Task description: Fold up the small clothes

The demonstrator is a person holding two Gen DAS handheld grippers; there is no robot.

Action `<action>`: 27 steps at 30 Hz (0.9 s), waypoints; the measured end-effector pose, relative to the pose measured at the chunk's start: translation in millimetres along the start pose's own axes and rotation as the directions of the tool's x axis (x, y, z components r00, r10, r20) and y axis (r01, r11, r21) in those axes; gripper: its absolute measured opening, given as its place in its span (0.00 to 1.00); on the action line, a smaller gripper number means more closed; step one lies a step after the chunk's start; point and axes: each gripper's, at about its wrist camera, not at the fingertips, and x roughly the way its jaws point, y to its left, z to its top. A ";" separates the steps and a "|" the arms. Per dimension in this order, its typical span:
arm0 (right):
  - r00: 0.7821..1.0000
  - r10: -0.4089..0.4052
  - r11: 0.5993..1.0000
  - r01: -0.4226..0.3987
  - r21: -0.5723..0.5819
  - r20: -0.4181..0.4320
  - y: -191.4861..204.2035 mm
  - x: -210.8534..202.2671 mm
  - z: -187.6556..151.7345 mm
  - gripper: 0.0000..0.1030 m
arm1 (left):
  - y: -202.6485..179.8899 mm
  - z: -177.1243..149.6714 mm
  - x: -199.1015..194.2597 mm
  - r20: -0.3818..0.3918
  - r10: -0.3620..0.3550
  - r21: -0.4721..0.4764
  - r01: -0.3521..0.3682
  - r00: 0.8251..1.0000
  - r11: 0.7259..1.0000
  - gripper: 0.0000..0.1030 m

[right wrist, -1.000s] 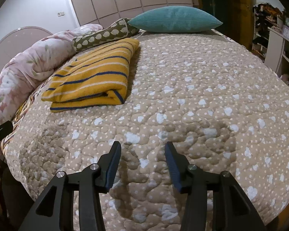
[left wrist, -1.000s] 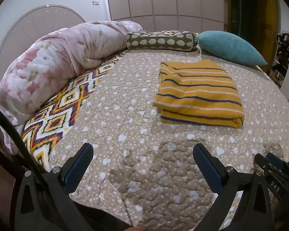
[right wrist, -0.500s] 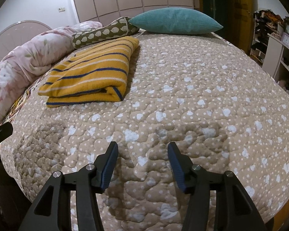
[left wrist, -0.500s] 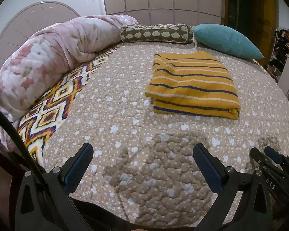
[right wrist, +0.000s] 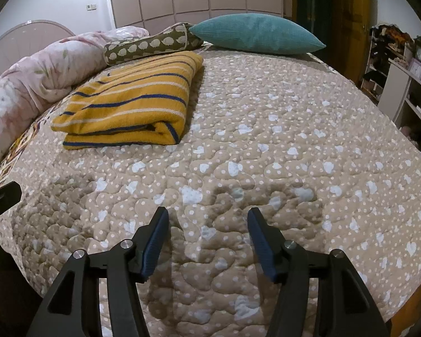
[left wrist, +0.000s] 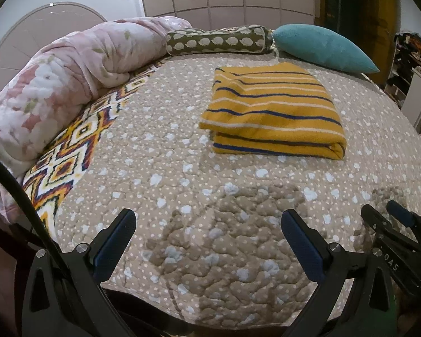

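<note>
Both claws are spread wide with nothing in them, the left gripper [left wrist: 207, 226] and right gripper [right wrist: 207, 223] just hanging over the near edge of the bedspread [right wrist: 280, 129], while the folded yellow striped sweater [left wrist: 272, 109] sits farther back, close to the teal pillow [left wrist: 321, 47].

The left claw [left wrist: 207, 224] is showing two black plastic arms with triangular cut-outs, each ending in a finger faced with a dark blue ribbed pad [left wrist: 113, 243]. Silver screw heads [left wrist: 81, 247] are sitting at the joints on both sides. A black cable [left wrist: 19, 196] is curving up along its left side. The right claw [right wrist: 207, 229] is wearing the same build: black arms, triangular openings, blue ribbed pads [right wrist: 259, 243] and silver screws [right wrist: 126, 243] at the pivots. Seen from the left wrist view, the right claw's body is carrying white letters [left wrist: 390, 264] reading "DAS", upside down.
</note>
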 end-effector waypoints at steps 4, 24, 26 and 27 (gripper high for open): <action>1.000 -0.006 1.000 0.006 -0.003 -0.001 0.1 0.3 0.1 0.62 | -1.5 -0.9 0.3 -0.004 -0.002 0.006 0.002 1.000 1.000 1.00; 0.999 -0.039 0.999 0.039 -0.022 0.001 3.1 0.7 -0.9 0.66 | -12.8 -7.8 9.8 -0.048 -0.025 0.049 0.027 0.999 0.998 1.00; 0.999 -0.039 0.999 0.039 -0.021 0.001 3.3 0.8 -1.1 0.66 | -12.9 -8.2 10.9 -0.051 -0.026 0.050 0.028 0.998 0.998 1.00; 0.999 -0.039 0.999 0.039 -0.021 0.001 3.4 0.8 -1.2 0.66 | -12.9 -8.4 11.3 -0.053 -0.026 0.050 0.029 0.998 0.998 1.00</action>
